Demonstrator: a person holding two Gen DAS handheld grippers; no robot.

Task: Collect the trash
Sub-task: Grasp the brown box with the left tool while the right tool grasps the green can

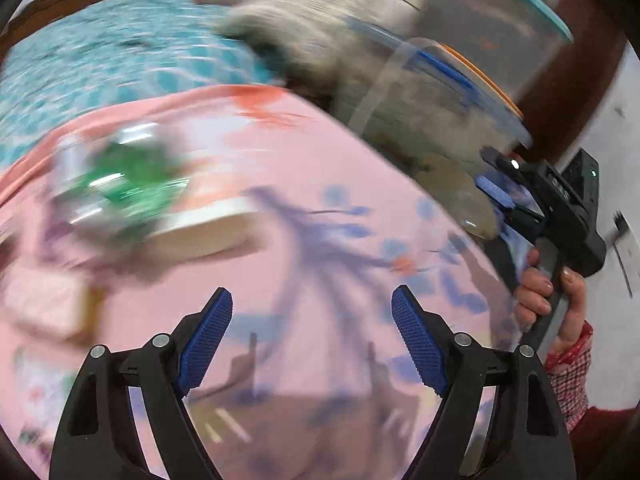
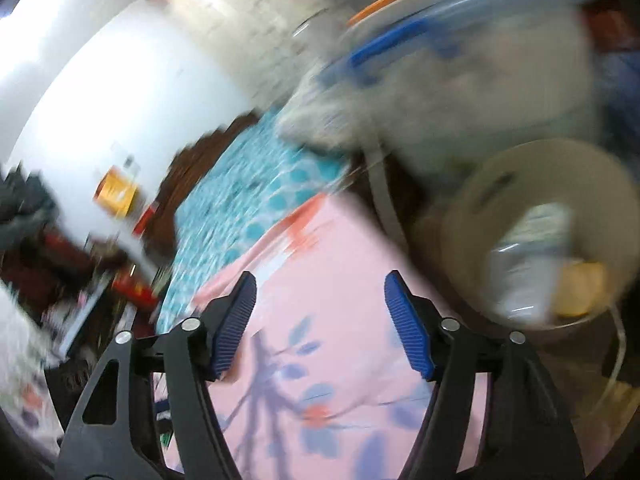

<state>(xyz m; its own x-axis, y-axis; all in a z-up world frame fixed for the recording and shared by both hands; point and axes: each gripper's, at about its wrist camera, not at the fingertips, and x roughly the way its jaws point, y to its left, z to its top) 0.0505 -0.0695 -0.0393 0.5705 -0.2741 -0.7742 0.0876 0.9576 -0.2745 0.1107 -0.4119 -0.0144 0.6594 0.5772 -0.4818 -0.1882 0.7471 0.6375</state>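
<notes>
Both views are blurred by motion. My left gripper (image 1: 312, 320) is open and empty above a pink flowered bedsheet (image 1: 320, 184). A green and silver wrapper (image 1: 132, 184) lies on a flat box (image 1: 208, 228) on the sheet, up and left of the left gripper. My right gripper (image 2: 320, 312) is open and empty over the same sheet (image 2: 320, 360); it also shows at the right of the left wrist view (image 1: 496, 192). A beige bin (image 2: 536, 216) beside the bed at the right holds white and yellow trash (image 2: 532, 256).
A turquoise patterned cover (image 1: 100, 64) lies beyond the pink sheet. A grey plush bundle (image 1: 320, 24) and clear plastic tubs with blue and orange rims (image 2: 460, 20) stand past the bed edge. Another flat box (image 1: 48, 308) lies at the left. Cluttered shelves (image 2: 100, 240) are at the left.
</notes>
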